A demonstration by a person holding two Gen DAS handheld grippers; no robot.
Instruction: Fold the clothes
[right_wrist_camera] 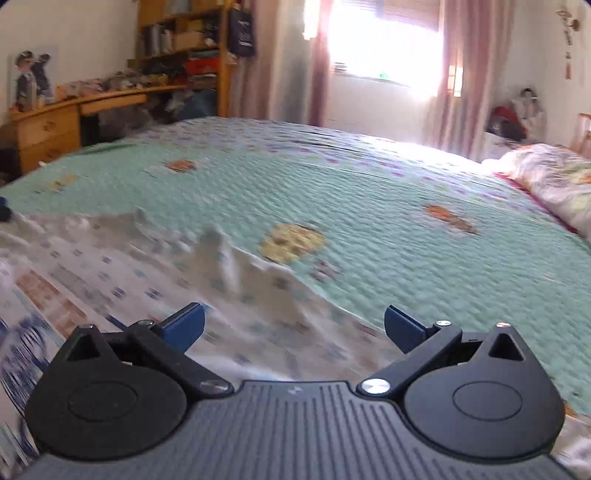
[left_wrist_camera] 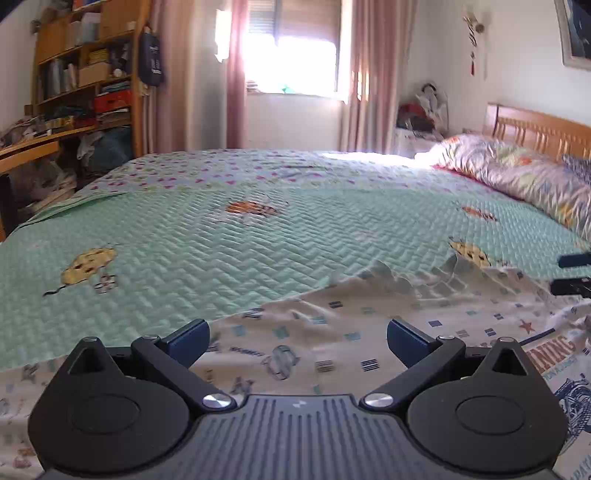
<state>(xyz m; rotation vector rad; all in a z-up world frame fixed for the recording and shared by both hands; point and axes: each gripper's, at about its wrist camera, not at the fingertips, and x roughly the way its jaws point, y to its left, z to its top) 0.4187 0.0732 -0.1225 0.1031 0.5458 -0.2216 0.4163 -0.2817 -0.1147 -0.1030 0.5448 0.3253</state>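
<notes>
Left gripper [left_wrist_camera: 298,338] spread wide, holding nothing, over one white printed garment [left_wrist_camera: 332,332] lying rumpled on the near bed edge. Right gripper [right_wrist_camera: 293,326] likewise spread, empty, above the same garment [right_wrist_camera: 147,266]. Beyond: green quilted bedspread [left_wrist_camera: 221,240], one floral pillow [left_wrist_camera: 517,170], wooden shelf [left_wrist_camera: 88,62] holding books and boxes.

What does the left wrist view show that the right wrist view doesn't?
Left wrist only: the wooden headboard, a framed picture on the wall, and the right gripper at the frame's edge. Right wrist only: the desk drawers and a poster. Both: the printed garment on the green quilt, the window, the bookshelf, and open jaws.
</notes>
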